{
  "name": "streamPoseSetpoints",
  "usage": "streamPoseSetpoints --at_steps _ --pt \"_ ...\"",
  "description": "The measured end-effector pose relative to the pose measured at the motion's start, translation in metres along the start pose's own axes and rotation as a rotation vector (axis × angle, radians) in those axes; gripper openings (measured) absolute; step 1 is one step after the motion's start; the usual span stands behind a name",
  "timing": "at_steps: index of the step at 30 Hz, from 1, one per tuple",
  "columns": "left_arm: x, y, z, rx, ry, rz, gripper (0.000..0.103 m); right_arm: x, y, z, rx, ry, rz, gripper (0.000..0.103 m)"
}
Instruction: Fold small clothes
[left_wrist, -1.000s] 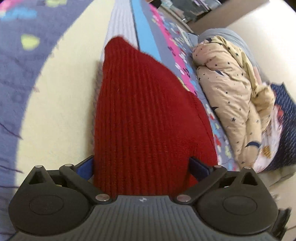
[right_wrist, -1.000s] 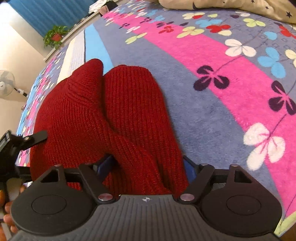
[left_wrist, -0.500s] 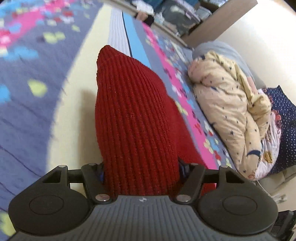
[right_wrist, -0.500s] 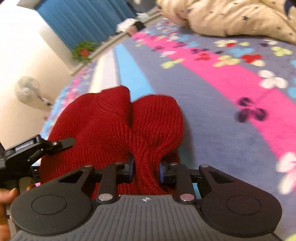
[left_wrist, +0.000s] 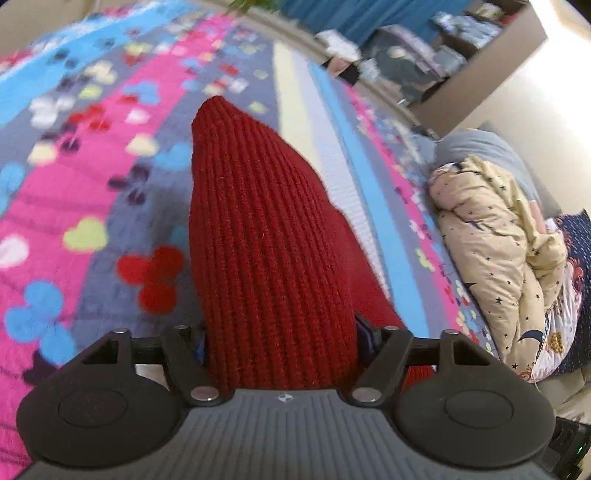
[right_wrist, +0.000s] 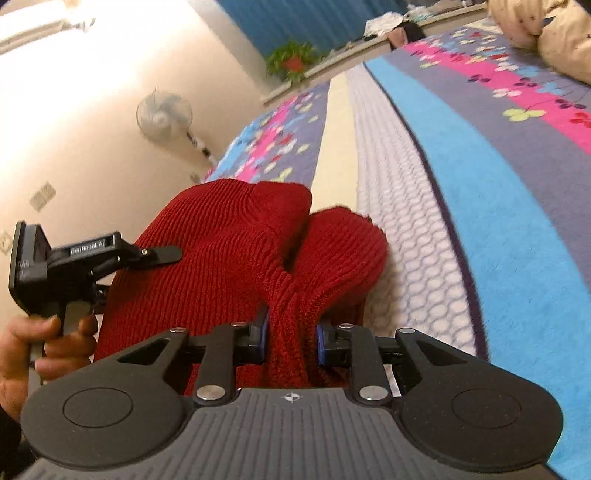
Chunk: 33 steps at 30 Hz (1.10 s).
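Both jaws clamped on red knit garment (left_wrist: 266, 258), left gripper (left_wrist: 280, 339), right gripper (right_wrist: 291, 336), above floral blanket (right_wrist: 517, 192)

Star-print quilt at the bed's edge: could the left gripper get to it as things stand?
Probably not yet. The left gripper has its jaws shut on the red knit garment, and the star-print quilt lies well off to its right across the blanket.

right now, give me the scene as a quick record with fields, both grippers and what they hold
garment: red knit piece, bunched, lifted at the near edge
left gripper: shut on the red knit piece
right gripper: shut on a gathered fold of it
surface: flowered blanket with pink, blue and grey stripes
nearby: star-print quilt bundled at the right
background: fan and potted plant by the wall
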<state>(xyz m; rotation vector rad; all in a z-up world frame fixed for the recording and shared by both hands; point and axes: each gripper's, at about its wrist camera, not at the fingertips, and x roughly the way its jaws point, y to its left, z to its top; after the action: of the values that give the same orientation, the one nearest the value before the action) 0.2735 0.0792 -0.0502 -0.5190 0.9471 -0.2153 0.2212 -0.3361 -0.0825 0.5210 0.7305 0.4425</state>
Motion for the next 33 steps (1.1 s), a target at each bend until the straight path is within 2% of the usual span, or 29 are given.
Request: streamPoseSetpoints --at_steps 4,6,9,12,15,16,19,20,23,24,25,28,31,33 --pt "0.008 0.015 -0.003 -0.065 0.052 0.135 0.085 0.014 -0.010 -0.003 0.053 0.079 -0.024 0.025" --pt "-0.003 0.011 -0.006 -0.054 0.004 0.161 0.085 0.014 -0.007 -0.010 0.041 0.092 -0.030 0.025" --pt "-0.033 -0.002 -0.011 0.022 -0.120 0.237 0.085 0.010 -0.002 -0.012 0.014 0.086 -0.042 0.025" --pt "-0.063 -0.016 -0.026 0.093 -0.191 0.236 0.084 0.006 -0.001 -0.015 0.009 0.088 -0.053 0.026" --pt "-0.083 -0.032 -0.057 0.222 -0.227 0.208 0.079 0.004 0.005 -0.015 -0.036 0.083 -0.078 0.030" --pt "-0.084 -0.037 -0.069 0.264 -0.230 0.206 0.075 0.004 0.007 -0.016 -0.052 0.080 -0.090 0.032" --pt "-0.073 -0.039 -0.109 0.393 -0.198 0.230 0.051 -0.006 0.014 -0.018 -0.106 0.059 -0.101 0.035" --pt "-0.064 -0.036 -0.121 0.435 -0.164 0.249 0.050 -0.008 0.018 -0.018 -0.136 0.052 -0.102 0.035" --pt "-0.044 -0.030 -0.143 0.519 -0.107 0.354 0.050 -0.005 0.025 -0.026 -0.231 0.072 -0.132 0.036" --pt "-0.048 -0.032 -0.144 0.505 -0.119 0.349 0.050 0.000 0.024 -0.029 -0.246 0.102 -0.158 0.039" --pt "-0.055 -0.034 -0.143 0.488 -0.138 0.327 0.050 0.005 0.021 -0.033 -0.247 0.117 -0.185 0.038" --pt "-0.072 -0.035 -0.149 0.479 -0.210 0.286 0.050 0.004 0.019 -0.035 -0.226 0.110 -0.205 0.035" --pt "-0.050 -0.030 -0.163 0.523 -0.094 0.359 0.054 -0.001 0.023 -0.037 -0.243 0.104 -0.224 0.036" --pt "-0.060 -0.036 -0.163 0.525 -0.107 0.367 0.056 -0.003 0.023 -0.040 -0.233 0.109 -0.238 0.040"
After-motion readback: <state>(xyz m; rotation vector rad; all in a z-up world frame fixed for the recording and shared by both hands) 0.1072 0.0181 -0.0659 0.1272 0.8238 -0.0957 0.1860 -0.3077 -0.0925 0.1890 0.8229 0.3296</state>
